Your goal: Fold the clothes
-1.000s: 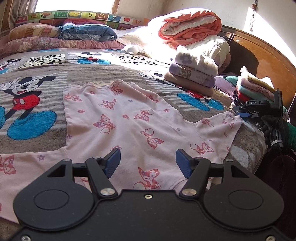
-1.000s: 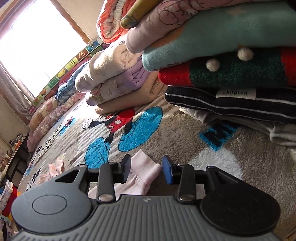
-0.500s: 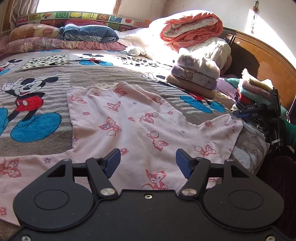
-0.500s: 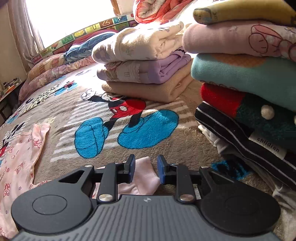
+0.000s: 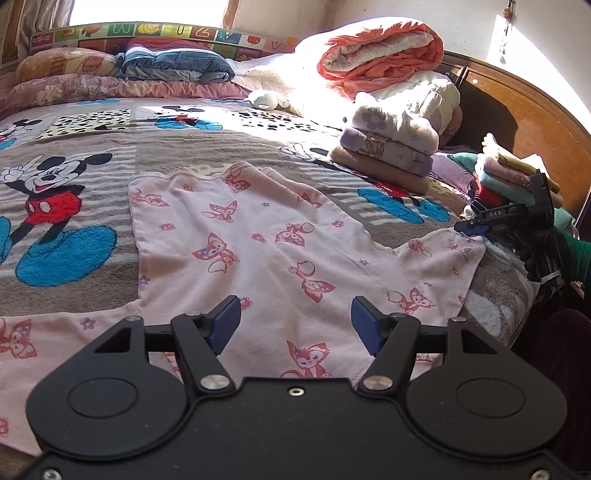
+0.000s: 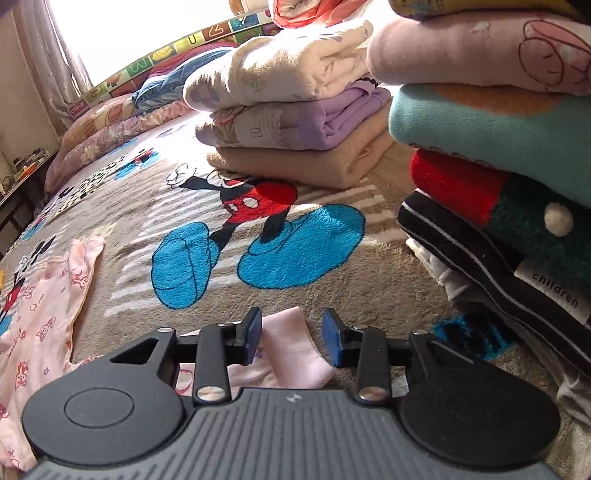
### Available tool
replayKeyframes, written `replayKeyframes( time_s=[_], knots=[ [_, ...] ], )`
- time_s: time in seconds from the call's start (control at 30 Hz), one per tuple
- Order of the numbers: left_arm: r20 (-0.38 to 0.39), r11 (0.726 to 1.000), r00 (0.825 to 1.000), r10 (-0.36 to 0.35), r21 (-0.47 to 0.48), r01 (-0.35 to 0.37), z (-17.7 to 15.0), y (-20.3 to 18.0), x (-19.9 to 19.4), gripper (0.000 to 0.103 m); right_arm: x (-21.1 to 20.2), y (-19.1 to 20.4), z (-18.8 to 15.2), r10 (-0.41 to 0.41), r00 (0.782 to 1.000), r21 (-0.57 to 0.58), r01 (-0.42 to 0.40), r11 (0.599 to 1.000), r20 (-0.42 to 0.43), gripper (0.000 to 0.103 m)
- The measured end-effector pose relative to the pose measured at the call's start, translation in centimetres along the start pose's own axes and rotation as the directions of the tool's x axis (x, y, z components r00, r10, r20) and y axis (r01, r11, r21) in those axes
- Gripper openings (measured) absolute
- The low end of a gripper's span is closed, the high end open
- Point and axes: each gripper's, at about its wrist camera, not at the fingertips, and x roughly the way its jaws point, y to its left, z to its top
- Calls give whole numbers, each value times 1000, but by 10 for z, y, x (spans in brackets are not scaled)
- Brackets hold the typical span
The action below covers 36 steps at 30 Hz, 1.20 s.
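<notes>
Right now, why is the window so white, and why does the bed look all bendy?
Left wrist view: sunlight burns out the window and whitens the cream quilt; the fisheye lens bows the wooden headboard. Right wrist view: the window glares pure white, and the nearby stack of folded clothes looks huge and stretched.

The right gripper [image 6: 291, 338] is opening around the pink sleeve end [image 6: 291, 350] on the blanket [image 6: 369, 280].

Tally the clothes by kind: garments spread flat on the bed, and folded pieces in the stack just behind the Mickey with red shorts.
Pink garment spread flat: 1
Folded pieces, namely cream piece, purple piece, tan piece: 3
Total: 4
</notes>
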Motion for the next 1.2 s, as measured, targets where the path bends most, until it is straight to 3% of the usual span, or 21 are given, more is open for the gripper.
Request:
replayKeyframes(
  time_s=[0.07, 0.1, 0.2, 0.27, 0.37, 0.4, 0.43, 0.53, 0.7, 0.77, 0.83, 0.97, 1.0, 1.1, 1.13, 1.2],
  knots=[
    [0, 1000, 1000, 5, -6, -5, 0, 3, 0, 65, -1, 2, -3, 3, 1000, -12, -3, 1000, 10, 10],
    [0, 1000, 1000, 7, -7, -7, -1, 3, -1, 65, -6, 4, -3, -3, 999, -20, 4, 1000, 40, 4],
    [-3, 1000, 1000, 6, -5, -6, -2, 4, -1, 65, -25, 11, -4, 1, 988, -33, 4, 999, 156, 4],
    [-5, 1000, 1000, 7, -3, -7, -2, 4, -1, 65, -27, 18, -6, -66, 981, -85, 83, 993, 184, 4],
    [3, 1000, 1000, 11, -6, -11, -2, 5, -5, 65, -21, 23, -6, -118, 977, -126, 142, 982, 178, 14],
    [8, 1000, 1000, 15, -7, -15, -2, 6, -6, 65, -21, 25, -6, -124, 976, -134, 149, 980, 181, 30],
    [14, 1000, 1000, 20, -11, -20, -2, 7, -8, 65, -23, 30, -7, -123, 973, -144, 153, 978, 196, 40],
    [29, 999, 999, 38, -25, -38, -2, 13, -13, 65, -31, 57, -12, -65, 977, -193, 105, 976, 202, 40],
    [40, 997, 996, 80, -16, -79, -10, 17, -24, 65, -56, 134, -44, 136, 977, -345, -71, 936, 166, 39],
    [41, 994, 994, 98, 41, -99, -15, 11, -30, 65, -70, 172, -67, 239, 964, -470, -157, 869, 120, 39],
    [41, 985, 992, 118, 125, -122, -23, 2, -39, 65, -80, 204, -93, 297, 952, -623, -191, 759, 70, 38],
    [30, 927, 990, 135, 349, -137, -47, -25, -54, 65, -94, 246, -153, 332, 942, -866, -210, 454, -54, 39],
    [27, 898, 990, 141, 418, -139, -55, -35, -56, 65, -98, 254, -166, 320, 944, -900, -201, 387, -73, 39],
    [41, 792, 981, 190, 584, -178, -78, -64, -51, 65, -98, 265, -191, 271, 960, -952, -143, 271, -67, 39],
    [52, 749, 977, 205, 635, -191, -85, -74, -48, 65, -97, 268, -198, 256, 965, -963, -118, 241, -55, 39],
    [82, 636, 969, 235, 741, -217, -100, -93, -38, 63, -95, 271, -208, 240, 971, -972, -72, 223, -17, 39]
  ],
)
